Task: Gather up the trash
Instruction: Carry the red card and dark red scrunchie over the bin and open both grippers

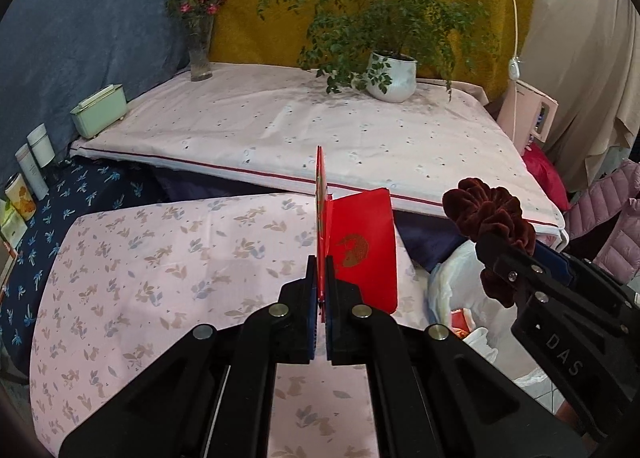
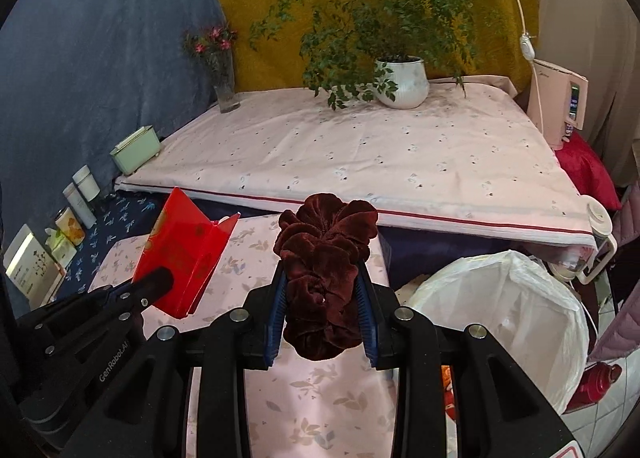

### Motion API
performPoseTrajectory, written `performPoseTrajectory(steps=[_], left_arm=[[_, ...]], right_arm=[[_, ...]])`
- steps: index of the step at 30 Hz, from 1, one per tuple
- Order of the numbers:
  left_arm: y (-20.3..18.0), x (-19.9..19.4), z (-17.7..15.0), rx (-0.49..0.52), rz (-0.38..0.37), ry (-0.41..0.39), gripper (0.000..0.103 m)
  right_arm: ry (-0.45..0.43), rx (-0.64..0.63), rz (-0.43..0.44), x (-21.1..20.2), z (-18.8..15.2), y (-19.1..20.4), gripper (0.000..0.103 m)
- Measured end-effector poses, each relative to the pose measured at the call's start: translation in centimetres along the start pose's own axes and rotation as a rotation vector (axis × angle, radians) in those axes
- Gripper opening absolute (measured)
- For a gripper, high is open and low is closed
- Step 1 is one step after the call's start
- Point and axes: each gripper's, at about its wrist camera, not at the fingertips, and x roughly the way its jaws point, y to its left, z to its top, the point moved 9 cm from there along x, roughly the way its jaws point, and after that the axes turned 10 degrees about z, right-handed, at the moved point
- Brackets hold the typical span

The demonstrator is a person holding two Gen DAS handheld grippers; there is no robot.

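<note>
Along the left edge, a row of small tins and boxes [image 2: 76, 224] stands on a dark blue flowered cloth [image 1: 60, 218] against the blue drape, with a pale green box [image 1: 100, 110] just past them at the corner of the raised white-covered table [image 1: 280, 126]. A glass vase of pink flowers [image 1: 200, 46] sits at the back of that table.

Nearer me, the left gripper [image 1: 319, 278] is clamped tight on a folded red envelope [image 1: 364, 246], its pads pinching the fold so the paper stands upright above the pink leaf-print cloth [image 1: 140, 258]. One flap fans out to the right, showing a gold emblem.

Beside it, the right gripper [image 2: 324, 294] holds a dark red velvet scrunchie [image 2: 326, 254], jaws partly apart with the blue pads pressing into the bunched fabric on both sides.

Behind, a leafy plant in a white pot [image 2: 402, 84] sits on the white table. Farther right and lower, a bin lined with a white plastic bag [image 2: 508, 306] stands open, beside the pink cloth's edge.
</note>
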Motion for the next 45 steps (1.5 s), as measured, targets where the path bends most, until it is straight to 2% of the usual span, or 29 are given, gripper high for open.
performPoseTrajectory(steps=[10,18,27,34,37,39,45], left_arm=[[-8.2,-1.9,0.5,0.097,-0.07,-0.024,0.002],[-13.2,-2.3,-0.1,0.159,-0.116,-0.014,0.002],[-16.7,-1.6,-1.3,0.202,-0.167,0.026,0.003],[-18.0,-0.9,-2.1,0.211,-0.191,0.046,0.004],[-18.4,-0.5,-2.3,0.201,-0.203,0.063,0.015],[-18.3,-0.3,-2.4,0.193,-0.192,0.063,0.032],[-17.9,-0.1,-2.3,0.182,-0.174,0.06,0.035]], right_arm=[[-0.059,0.061,-0.07,-4.5,0.7,-6.6,0.03],[-0.068,0.112,-0.118,-6.5,-0.1,-11.4,0.031],[-0.067,0.159,-0.155,-7.5,-1.5,-14.9,0.031],[-0.059,0.174,-0.166,-7.5,-2.1,-16.1,0.031],[-0.057,0.18,-0.17,-7.4,-2.2,-16.4,0.032],[-0.053,0.185,-0.171,-7.2,-2.3,-16.6,0.035],[-0.053,0.187,-0.177,-7.2,-2.4,-16.7,0.038]])
